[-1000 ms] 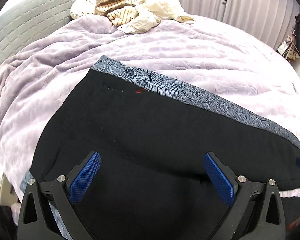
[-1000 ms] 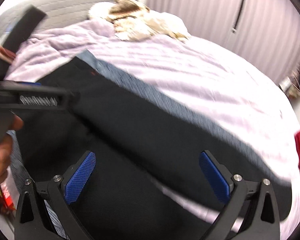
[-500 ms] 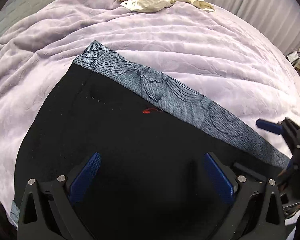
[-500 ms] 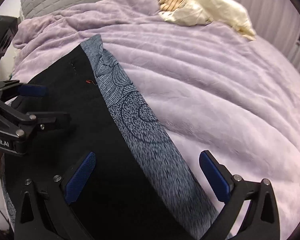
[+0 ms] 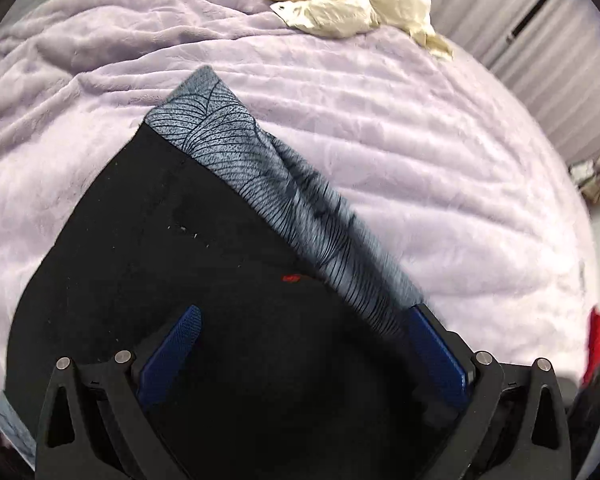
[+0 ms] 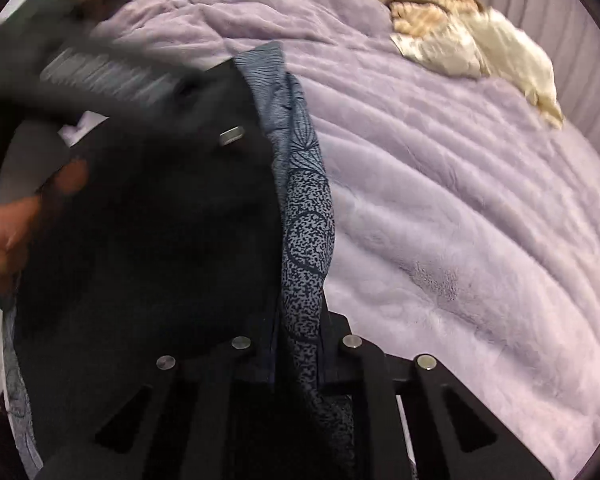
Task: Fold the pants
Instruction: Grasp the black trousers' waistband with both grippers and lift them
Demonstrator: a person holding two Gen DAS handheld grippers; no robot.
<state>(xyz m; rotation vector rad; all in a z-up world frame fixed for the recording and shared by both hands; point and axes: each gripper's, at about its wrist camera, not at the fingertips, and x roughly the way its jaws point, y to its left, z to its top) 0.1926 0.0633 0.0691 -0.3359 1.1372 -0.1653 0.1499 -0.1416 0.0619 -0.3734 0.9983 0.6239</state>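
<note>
Lavender blanket (image 5: 420,152) covered the bed, with black pants (image 5: 180,280) spread across its near side.

Left tool (image 5: 306,344) hovered over the dark fabric with its blue pads spread wide apart, gripping nothing. Right tool (image 6: 296,344) was clamped together on the grey patterned waistband (image 6: 308,232) of the pants, the band bunched and running up between its fingers. A heap of cream and striped laundry (image 5: 340,4) lay at the far end of the bed, well apart from the pants, near pale curtains (image 5: 540,40).
</note>
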